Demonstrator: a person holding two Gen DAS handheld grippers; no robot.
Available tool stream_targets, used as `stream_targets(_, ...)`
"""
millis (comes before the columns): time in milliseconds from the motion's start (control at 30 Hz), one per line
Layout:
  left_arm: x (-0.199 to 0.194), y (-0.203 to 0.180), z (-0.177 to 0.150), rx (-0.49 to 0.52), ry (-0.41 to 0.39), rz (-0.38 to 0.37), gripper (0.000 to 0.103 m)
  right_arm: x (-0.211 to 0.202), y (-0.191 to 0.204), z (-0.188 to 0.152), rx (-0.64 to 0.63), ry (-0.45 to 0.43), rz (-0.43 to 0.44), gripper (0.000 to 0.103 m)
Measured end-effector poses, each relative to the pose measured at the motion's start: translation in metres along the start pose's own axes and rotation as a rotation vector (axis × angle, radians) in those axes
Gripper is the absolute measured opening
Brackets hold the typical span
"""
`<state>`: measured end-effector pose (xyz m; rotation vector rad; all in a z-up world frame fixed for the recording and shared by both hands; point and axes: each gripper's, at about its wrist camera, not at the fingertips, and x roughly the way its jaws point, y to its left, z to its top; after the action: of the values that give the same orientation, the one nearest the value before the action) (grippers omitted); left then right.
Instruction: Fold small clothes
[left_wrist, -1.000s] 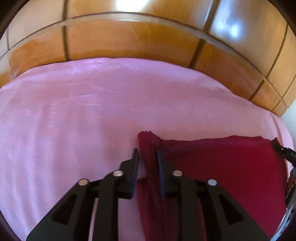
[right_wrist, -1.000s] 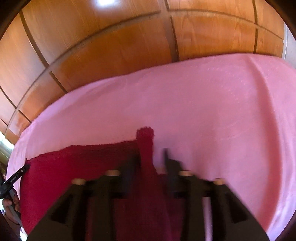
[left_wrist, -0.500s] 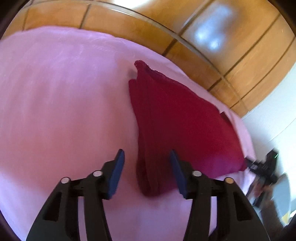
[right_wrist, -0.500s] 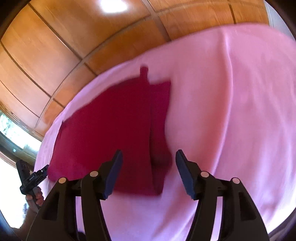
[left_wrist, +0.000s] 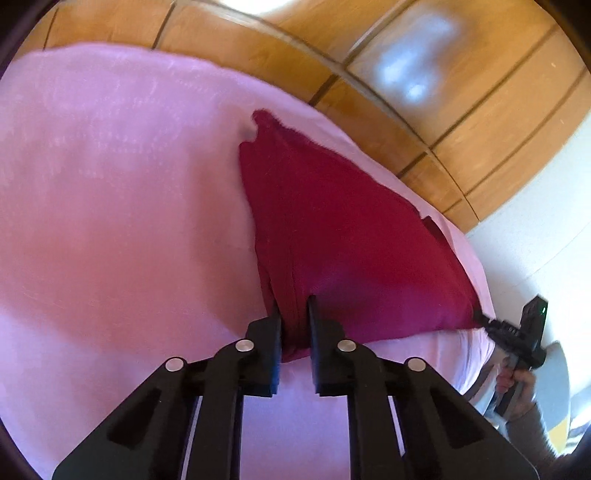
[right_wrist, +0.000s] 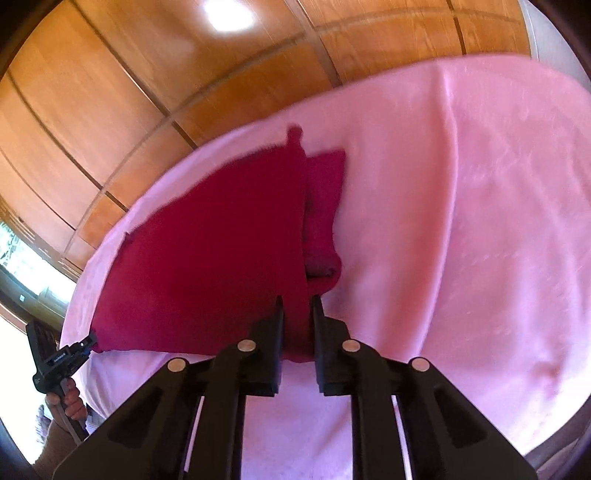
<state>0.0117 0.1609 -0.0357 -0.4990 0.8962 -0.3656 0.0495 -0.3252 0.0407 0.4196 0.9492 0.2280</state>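
Presently both claws are closing on the near edge of the dark red garment (left_wrist: 343, 236), which lies partly folded on the pink cover (left_wrist: 110, 221). Left gripper (left_wrist: 294, 306): cloth sits between its jaws, a bunched near corner pinched there, the rest of the garment spreading ahead and to its right. Right gripper (right_wrist: 297, 306): likewise clamping a near corner — the bulk ahead and to its left, a narrow folded strip just ahead to the right. Judged step: seizing both near corners for a fold. Next move calls for lifting together, evenly, and carrying the edge forward to the far edge — grip security unconfirmed.
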Motion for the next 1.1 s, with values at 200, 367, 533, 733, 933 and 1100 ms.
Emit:
stream_targets(200, -0.03, 0.0, -0.025, -0.009, 0.045, -0.037, 0.011, -0.027, 0.003, -0.03, -0.033, 0.063, -0.007, 0.011)
stream_targets(367, -0.038, -0.001, -0.052, -0.004, 0.079, 0.024, 0.013, -0.025, -0.01, -0.056, 0.011, 0.123, -0.027, 0.012)
stream_targets(533, -0.055, -0.006, -0.033, -0.009, -0.019, 0.088, 0.022, -0.042, 0.003, -0.023, -0.017, -0.011, -0.104, 0.043)
stream_targets(733, -0.034, -0.017, 0.004, 0.004, -0.081, 0.206, 0.022, -0.001, 0.062, 0.027, -0.126, -0.08, -0.048, 0.06)
stream_targets(933, -0.009, -0.049, 0.024, 0.098, -0.101, 0.282, 0.022, 0.065, 0.08, 0.057, -0.193, -0.046, -0.117, 0.059)
stream_targets(1100, 0.008, -0.073, 0.024, 0.203, -0.107, 0.355, 0.058, 0.103, 0.033, 0.059, -0.158, 0.01, -0.264, 0.043)
